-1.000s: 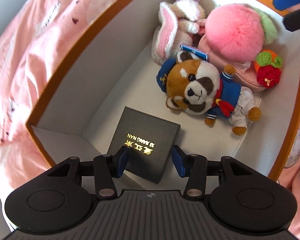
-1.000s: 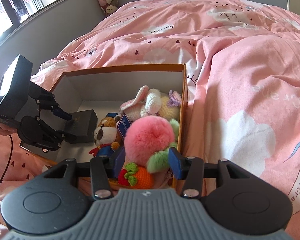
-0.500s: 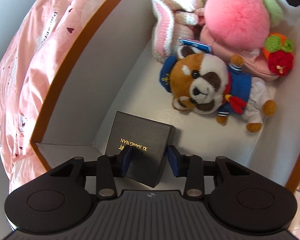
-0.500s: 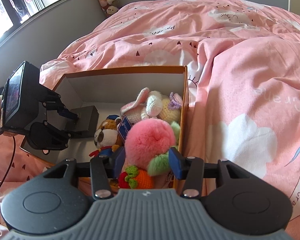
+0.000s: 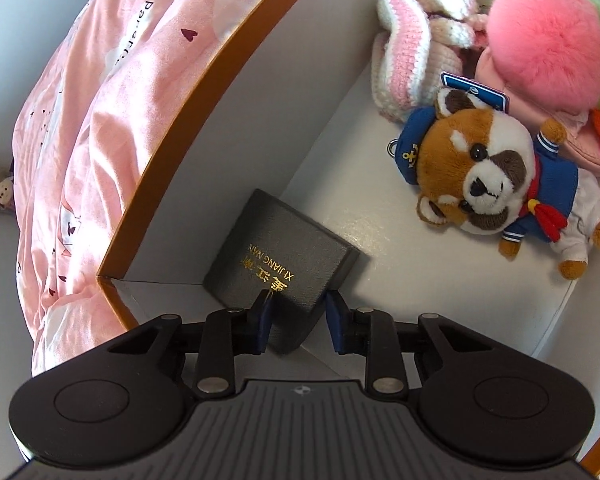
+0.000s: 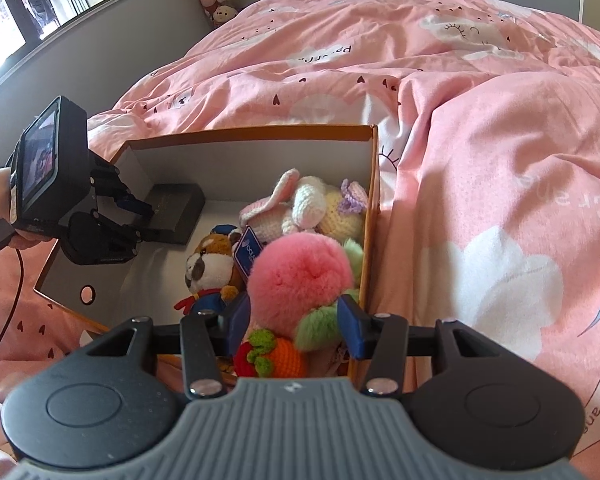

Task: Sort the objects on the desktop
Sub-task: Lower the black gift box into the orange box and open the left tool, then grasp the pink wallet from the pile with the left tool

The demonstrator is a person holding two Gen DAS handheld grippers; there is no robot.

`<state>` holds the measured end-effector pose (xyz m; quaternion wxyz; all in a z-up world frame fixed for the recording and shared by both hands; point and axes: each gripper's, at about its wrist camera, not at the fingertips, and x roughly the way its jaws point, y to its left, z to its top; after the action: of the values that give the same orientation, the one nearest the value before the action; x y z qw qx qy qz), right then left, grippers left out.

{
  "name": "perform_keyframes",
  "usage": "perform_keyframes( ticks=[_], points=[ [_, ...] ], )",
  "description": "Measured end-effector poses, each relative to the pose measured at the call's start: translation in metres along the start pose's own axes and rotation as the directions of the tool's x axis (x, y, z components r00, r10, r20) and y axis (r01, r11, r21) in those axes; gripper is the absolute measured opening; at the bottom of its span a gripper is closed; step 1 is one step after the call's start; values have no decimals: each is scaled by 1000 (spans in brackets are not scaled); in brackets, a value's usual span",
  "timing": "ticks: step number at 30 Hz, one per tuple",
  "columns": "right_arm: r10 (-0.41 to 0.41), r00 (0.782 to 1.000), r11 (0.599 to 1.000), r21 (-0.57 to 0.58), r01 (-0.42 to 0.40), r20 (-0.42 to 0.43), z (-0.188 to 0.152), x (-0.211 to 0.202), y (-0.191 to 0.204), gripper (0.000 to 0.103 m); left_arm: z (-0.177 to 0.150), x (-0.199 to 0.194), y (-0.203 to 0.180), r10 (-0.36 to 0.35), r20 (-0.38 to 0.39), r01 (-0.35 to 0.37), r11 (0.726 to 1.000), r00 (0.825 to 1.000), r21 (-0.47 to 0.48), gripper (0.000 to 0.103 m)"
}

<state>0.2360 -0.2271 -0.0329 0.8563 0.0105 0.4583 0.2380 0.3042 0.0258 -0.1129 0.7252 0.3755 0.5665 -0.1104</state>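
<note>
A black gift box with gold lettering stands tilted in the corner of an orange-rimmed cardboard box. My left gripper is shut on the black box's near edge; both also show in the right wrist view, the black box and the left gripper. A red panda plush in a blue sailor suit, a knitted rabbit and a pink fluffy plush lie in the cardboard box. My right gripper is open above the box's near end, over the pink plush.
The cardboard box sits on a bed with a pink quilt. A crocheted orange and strawberry lies at the box's near end. Grey walls and a window are at the far left.
My left gripper closed on the black box and shifted it toward the box's corner against the wall. The right gripper stayed in place, open.
</note>
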Motion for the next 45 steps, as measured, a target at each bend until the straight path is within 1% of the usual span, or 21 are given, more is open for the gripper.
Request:
perform_keyframes(
  ticks=[3, 6, 10, 11, 13, 15, 18, 19, 20, 21, 23, 25, 30, 32, 34, 35, 36, 38, 39, 42, 45],
  points=[
    [-11, 1000, 1000, -8, 11, -8, -1, 0, 2, 52, -2, -2, 1, 0, 9, 0, 1000, 1000, 0, 33],
    [-26, 1000, 999, -20, 26, -8, -1, -2, 5, 52, -13, -13, -3, -38, 37, 39, 999, 999, -25, 33],
    [-50, 998, 997, -57, 52, 26, -2, -9, 13, 54, -24, -41, 2, -57, 129, 67, 995, 990, -74, 33],
    [-53, 998, 996, -66, 55, 41, -3, -12, 16, 59, -28, -50, 3, -61, 160, 76, 993, 985, -92, 33],
    [-47, 996, 995, -79, 53, 75, -4, -19, 21, 62, -38, -70, 6, -73, 223, 105, 985, 972, -134, 33],
    [-35, 993, 994, -102, 46, 115, -8, -27, 29, 62, -50, -90, 9, -86, 284, 140, 974, 955, -178, 33],
    [5, 982, 990, -139, 21, 188, -17, -39, 43, 62, -69, -123, -3, -103, 368, 195, 955, 924, -222, 33],
    [23, 979, 989, -148, 7, 204, -20, -42, 48, 62, -83, -140, -11, -104, 393, 209, 949, 914, -235, 33],
    [40, 976, 988, -155, -7, 215, -24, -45, 53, 62, -96, -158, -22, -105, 413, 222, 944, 904, -245, 33],
    [56, 974, 987, -162, -20, 221, -27, -46, 58, 62, -103, -165, -24, -109, 428, 234, 939, 897, -252, 33],
    [85, 972, 984, -174, -47, 218, -35, -48, 68, 62, -113, -177, -28, -128, 441, 265, 927, 888, -265, 33],
    [123, 973, 979, -187, -86, 196, -43, -47, 76, 62, -125, -188, -40, -156, 432, 295, 914, 889, -277, 33],
    [185, 981, 964, -203, -170, 60, -67, -32, 99, 62, -153, -186, -73, -218, 377, 341, 892, 900, -297, 33],
    [193, 981, 964, -187, -189, 2, -78, -22, 105, 61, -160, -180, -86, -237, 352, 352, 883, 906, -311, 33],
    [204, 978, 968, -142, -209, -51, -87, -11, 107, 61, -166, -174, -97, -248, 332, 356, 878, 910, -320, 34],
    [205, 976, 970, -118, -213, -74, -91, -6, 107, 61, -169, -171, -101, -248, 326, 354, 877, 912, -325, 35],
    [202, 974, 972, -98, -211, -98, -96, -1, 107, 61, -171, -168, -105, -248, 320, 353, 875, 914, -331, 38],
    [181, 975, 977, -89, -193, -131, -103, 8, 109, 57, -175, -163, -112, -254, 312, 356, 872, 916, -337, 48],
    [168, 975, 978, -96, -183, -147, -106, 12, 111, 56, -176, -160, -115, -252, 311, 355, 871, 916, -340, 54],
    [154, 967, 979, -102, -177, -205, -115, 23, 112, 55, -178, -150, -120, -258, 304, 361, 862, 917, -355, 54],
    [187, 951, 976, -61, -208, -246, -117, 31, 109, 55, -178, -140, -118, -279, 310, 389, 834, 909, -392, 54]
  ],
)
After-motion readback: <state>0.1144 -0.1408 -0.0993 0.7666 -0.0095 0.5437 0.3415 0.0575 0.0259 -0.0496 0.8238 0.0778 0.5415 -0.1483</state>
